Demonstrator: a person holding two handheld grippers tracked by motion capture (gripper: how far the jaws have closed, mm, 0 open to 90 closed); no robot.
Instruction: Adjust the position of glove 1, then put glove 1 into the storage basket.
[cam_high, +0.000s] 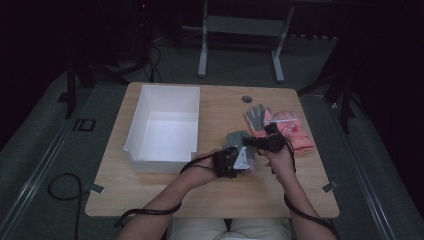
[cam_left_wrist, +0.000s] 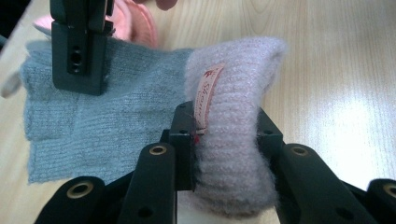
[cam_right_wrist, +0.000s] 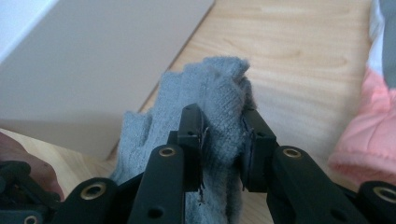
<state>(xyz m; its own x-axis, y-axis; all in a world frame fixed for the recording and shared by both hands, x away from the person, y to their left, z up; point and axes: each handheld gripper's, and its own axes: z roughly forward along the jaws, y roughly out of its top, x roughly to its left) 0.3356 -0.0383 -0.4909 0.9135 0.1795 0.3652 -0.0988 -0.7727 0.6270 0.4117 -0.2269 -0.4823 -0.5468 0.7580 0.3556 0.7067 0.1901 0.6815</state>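
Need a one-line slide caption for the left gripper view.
Left gripper clamps the pale pink cuff of a grey knit glove above the wooden table.

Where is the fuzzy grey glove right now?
In the high view the grey glove is near the table's middle, held between both tongs, just right of the white box and left of the pink gloves.

Fuzzy knit grey glove (cam_left_wrist: 93, 116), pale wood-grain table (cam_high: 280, 185), smooth white box (cam_high: 165, 125)
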